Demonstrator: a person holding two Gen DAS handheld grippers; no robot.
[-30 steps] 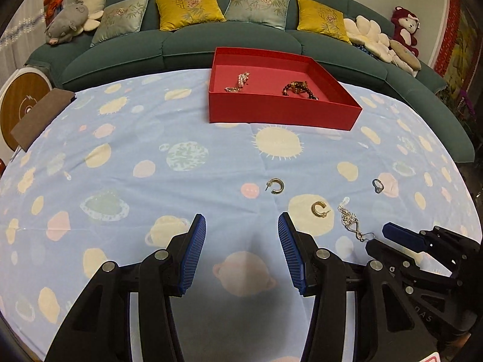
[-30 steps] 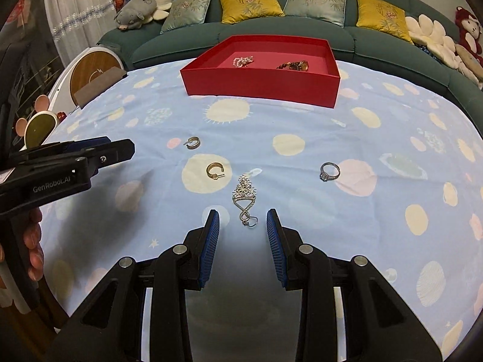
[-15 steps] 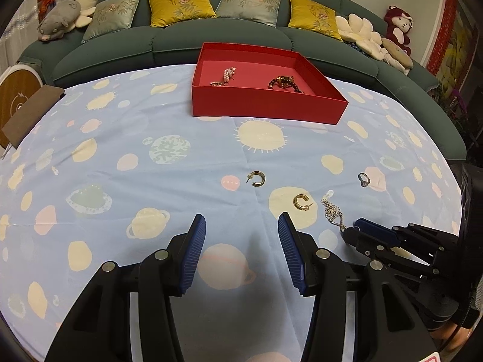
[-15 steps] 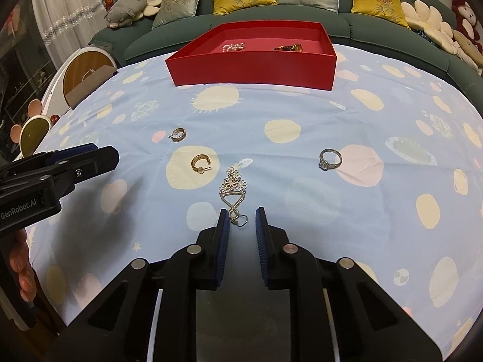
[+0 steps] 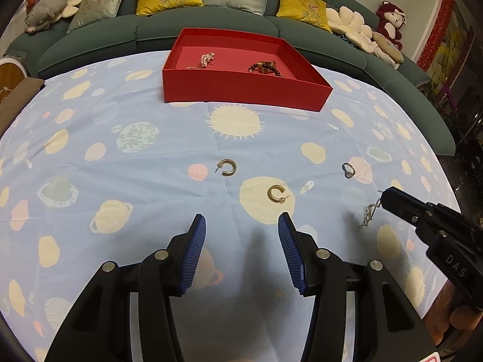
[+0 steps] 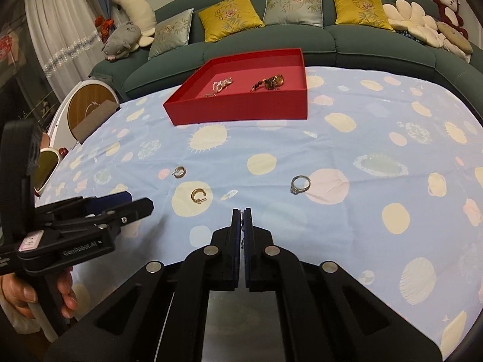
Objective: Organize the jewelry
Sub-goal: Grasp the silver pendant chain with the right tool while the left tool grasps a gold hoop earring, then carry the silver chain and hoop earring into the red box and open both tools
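My right gripper (image 6: pixel 242 211) is shut on a silver chain necklace (image 5: pixel 369 213), which hangs from its tip (image 5: pixel 388 197) above the cloth. My left gripper (image 5: pixel 241 226) is open and empty, low over the table. Two gold hoop earrings (image 5: pixel 228 167) (image 5: pixel 276 193) and a silver ring (image 5: pixel 347 170) lie on the cloth ahead; they also show in the right wrist view as the earrings (image 6: pixel 179 172) (image 6: pixel 197 195) and the ring (image 6: pixel 299 183). A red tray (image 5: pixel 241 93) at the far side holds a pearl piece (image 5: pixel 206 58) and a dark bead bracelet (image 5: pixel 265 67).
The table wears a light blue cloth with planet prints (image 5: pixel 120 150). A green sofa (image 5: pixel 90 45) with cushions and stuffed toys curves behind it. A round wooden object (image 6: pixel 90 111) stands at the left edge.
My right gripper closed on the silver necklace and lifted it off the cloth. The left gripper stayed open and drew slightly back.
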